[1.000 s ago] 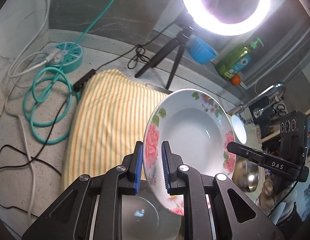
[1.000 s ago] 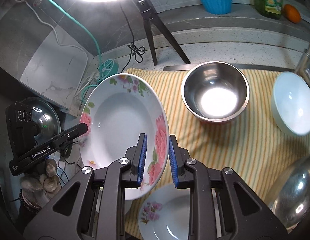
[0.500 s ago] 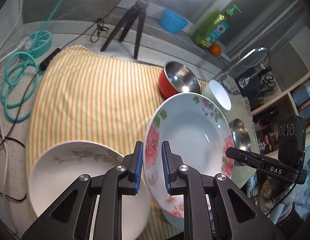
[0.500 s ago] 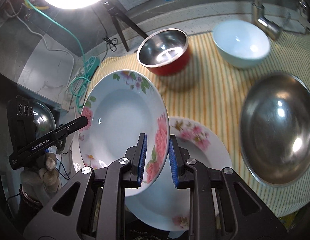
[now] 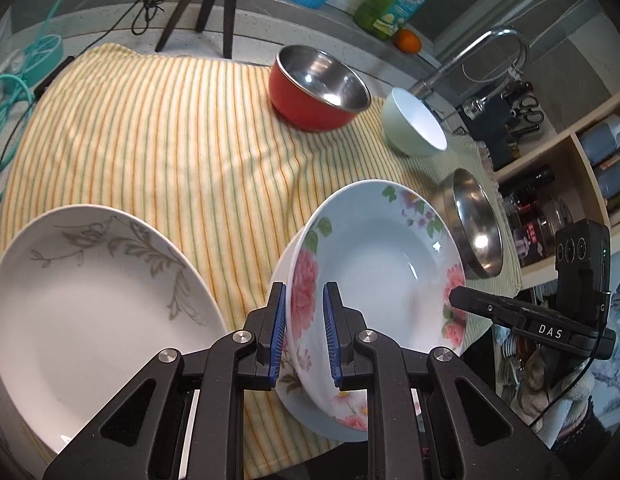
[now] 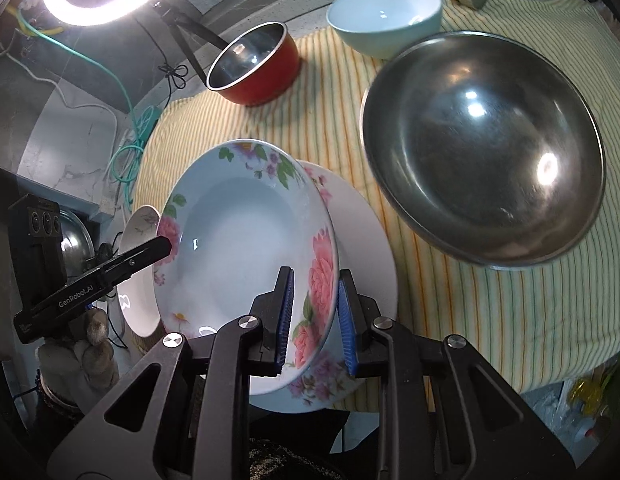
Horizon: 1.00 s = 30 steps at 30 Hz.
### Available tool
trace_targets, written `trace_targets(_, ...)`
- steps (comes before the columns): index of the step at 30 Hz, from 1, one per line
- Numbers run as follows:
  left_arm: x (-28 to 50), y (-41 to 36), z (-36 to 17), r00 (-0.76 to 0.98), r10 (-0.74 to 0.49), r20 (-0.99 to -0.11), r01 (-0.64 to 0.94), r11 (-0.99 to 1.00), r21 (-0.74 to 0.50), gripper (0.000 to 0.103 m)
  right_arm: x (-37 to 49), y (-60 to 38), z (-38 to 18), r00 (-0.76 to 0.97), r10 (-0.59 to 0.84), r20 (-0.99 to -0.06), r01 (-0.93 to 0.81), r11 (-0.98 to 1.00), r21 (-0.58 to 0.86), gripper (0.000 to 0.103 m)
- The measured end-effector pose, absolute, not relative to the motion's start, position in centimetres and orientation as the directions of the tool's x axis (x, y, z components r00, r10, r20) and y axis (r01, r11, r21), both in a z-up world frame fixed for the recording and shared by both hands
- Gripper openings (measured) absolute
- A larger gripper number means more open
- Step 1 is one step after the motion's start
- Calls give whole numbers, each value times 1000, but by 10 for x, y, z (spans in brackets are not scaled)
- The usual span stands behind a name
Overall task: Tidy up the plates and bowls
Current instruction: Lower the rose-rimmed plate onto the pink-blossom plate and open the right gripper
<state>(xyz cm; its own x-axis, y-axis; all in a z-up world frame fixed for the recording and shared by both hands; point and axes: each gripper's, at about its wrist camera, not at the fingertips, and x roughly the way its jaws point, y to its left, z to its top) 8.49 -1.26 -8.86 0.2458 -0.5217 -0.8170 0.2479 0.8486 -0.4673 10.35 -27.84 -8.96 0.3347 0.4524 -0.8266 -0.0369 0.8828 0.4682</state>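
Note:
A deep white plate with pink roses is held by its rim between both grippers, tilted, just above a flat floral plate on the striped cloth. My left gripper is shut on one edge of the rose plate. My right gripper is shut on the opposite edge. A white plate with grey leaves lies at the near left.
A red steel-lined bowl, a pale green bowl and a large steel bowl stand on the yellow striped cloth. Ring-light tripod, faucet and soap bottle are behind.
Both grippers have carried the rose plate down towards the cloth, over the flat floral plate. The views tilted down from the ring light to the table.

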Motion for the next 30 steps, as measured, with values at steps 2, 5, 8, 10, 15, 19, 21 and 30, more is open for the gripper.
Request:
trace_targets(2, 83, -16, -90, 238, -522, -819, 252, 848, -467, 16, 102, -279, -93, 328, 449, -831, -33, 885, 465, 23)
trace_targets(5, 81, -20, -93, 227, -516, -826, 260, 850, -459, 16, 101, -281, -100, 319, 442, -838, -28, 889, 458, 23)
trace_targets(8, 79, -25, -96, 219, -507, -834, 270, 852, -448, 16, 100, -282, -104, 312, 438, -843, -25, 891, 454, 23)
trace_targets(10, 78, -27, -97, 216, -502, -837, 274, 854, -442, 16, 100, -282, -106, 307, 434, -847, -24, 893, 449, 23)
trace_targets(15, 77, -30, -100, 212, -487, -847, 285, 860, -423, 16, 101, -281, -108, 300, 422, -855, -31, 901, 434, 23)
trace_targets(19, 76, -32, -102, 210, -473, -856, 288, 866, -409, 16, 102, -278, -108, 298, 420, -857, -36, 902, 430, 23)
trace_targets(21, 76, -31, -102, 208, -471, -857, 289, 867, -406, 16, 102, -277, -108, 296, 416, -860, -42, 905, 424, 23)
trace_targets(30, 75, -31, -103, 211, -459, -863, 286, 873, -395, 16, 104, -267, -107, 290, 389, -875, -74, 920, 384, 24)
